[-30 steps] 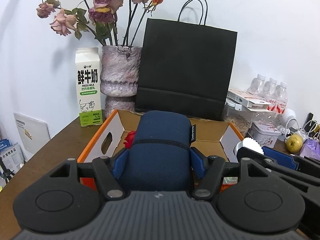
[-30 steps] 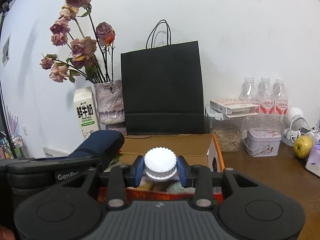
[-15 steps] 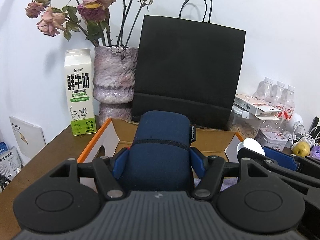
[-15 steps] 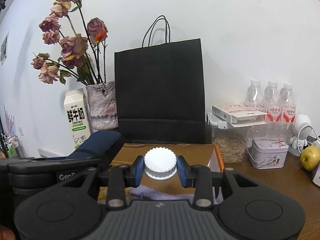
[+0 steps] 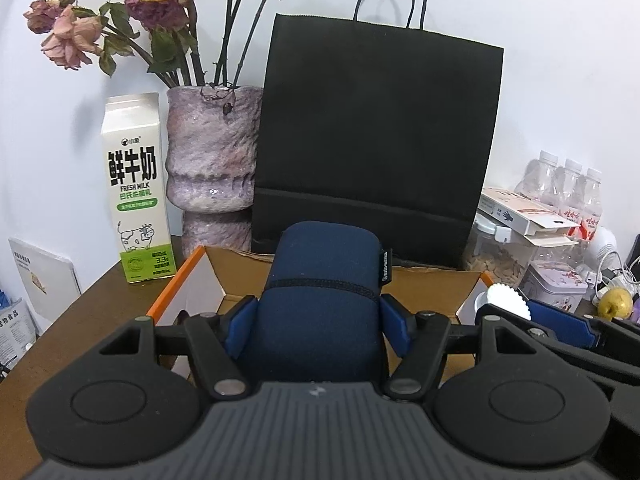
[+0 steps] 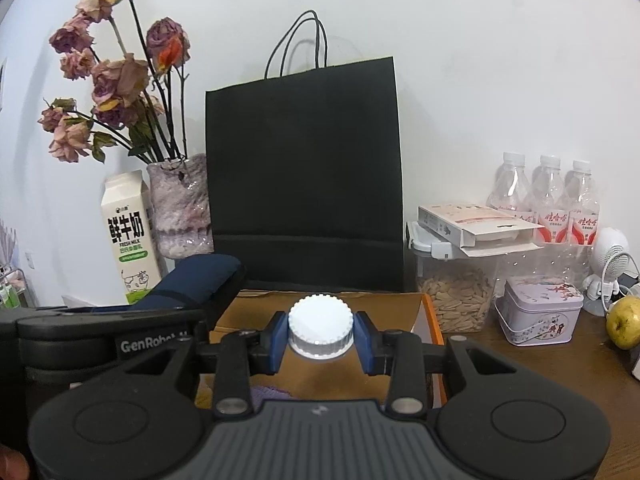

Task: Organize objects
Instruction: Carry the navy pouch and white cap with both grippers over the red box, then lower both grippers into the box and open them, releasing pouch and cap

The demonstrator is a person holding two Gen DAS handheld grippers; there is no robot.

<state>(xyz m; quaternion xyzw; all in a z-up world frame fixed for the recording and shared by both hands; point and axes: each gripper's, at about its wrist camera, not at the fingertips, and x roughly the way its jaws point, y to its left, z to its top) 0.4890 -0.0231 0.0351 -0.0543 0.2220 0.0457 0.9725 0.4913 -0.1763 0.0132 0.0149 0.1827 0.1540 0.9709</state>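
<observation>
My left gripper [image 5: 320,326] is shut on a dark blue fabric pouch [image 5: 326,280] and holds it above the open cardboard box [image 5: 188,280] with orange edges. My right gripper [image 6: 320,338] is shut on a white ribbed bottle cap [image 6: 320,330]; the bottle below is hidden. It hangs over the same box [image 6: 430,312]. The pouch also shows at the left of the right wrist view [image 6: 200,280], and the cap at the right of the left wrist view [image 5: 506,300]. A purple cloth [image 6: 272,394] lies in the box.
Behind the box stand a black paper bag [image 5: 376,140], a stone vase of dried roses [image 5: 212,168] and a milk carton [image 5: 134,188]. To the right are a seed jar [image 6: 460,296], a tin [image 6: 540,310], three water bottles [image 6: 548,196] and a pear [image 6: 624,322].
Both grippers have risen with their loads. The box and its contents sit lower in both views, and the wall objects look closer.
</observation>
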